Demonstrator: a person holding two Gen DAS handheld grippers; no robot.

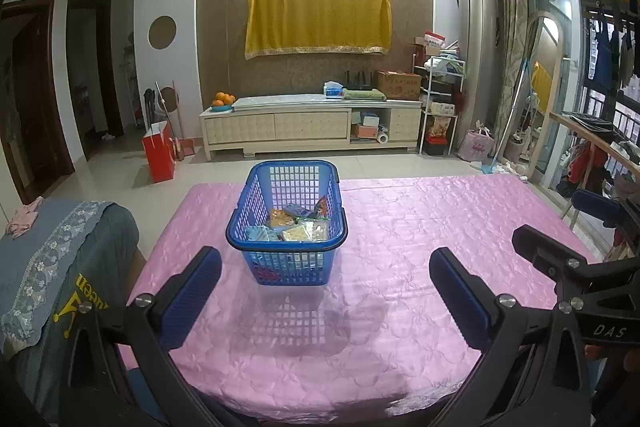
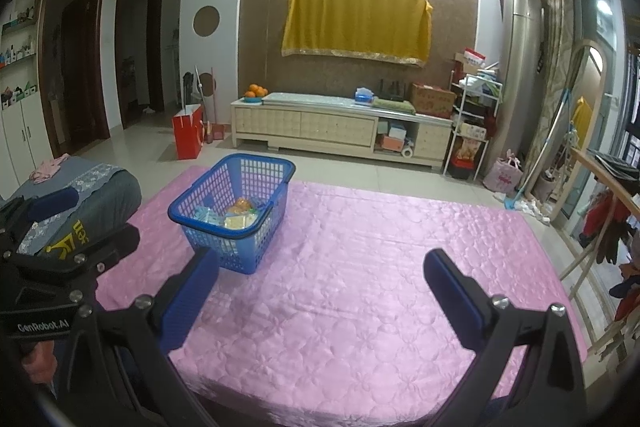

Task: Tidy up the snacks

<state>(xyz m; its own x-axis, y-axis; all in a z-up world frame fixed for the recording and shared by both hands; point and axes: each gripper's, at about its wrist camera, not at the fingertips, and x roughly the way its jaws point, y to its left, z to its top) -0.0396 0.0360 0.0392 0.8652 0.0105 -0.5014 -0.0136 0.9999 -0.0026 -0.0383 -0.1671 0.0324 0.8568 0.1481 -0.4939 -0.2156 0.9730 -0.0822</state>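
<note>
A blue plastic basket (image 1: 244, 231) stands on the pink table cloth (image 1: 392, 267) and holds several small snack packets (image 1: 298, 225). My left gripper (image 1: 326, 259) is open and empty, just in front of the basket. In the right wrist view the basket (image 2: 188, 205) sits to the left with the snack packets (image 2: 236, 217) inside. My right gripper (image 2: 320, 259) is open and empty over bare cloth (image 2: 360, 267), to the right of the basket. The right gripper's body shows at the right edge of the left wrist view (image 1: 560, 259).
A chair draped in grey-blue cloth (image 1: 60, 267) stands at the table's left edge. Past the table are a tiled floor, a red bag (image 1: 159, 157), a low cream TV cabinet (image 1: 312, 125) and a wooden rack (image 2: 600, 247) at the right.
</note>
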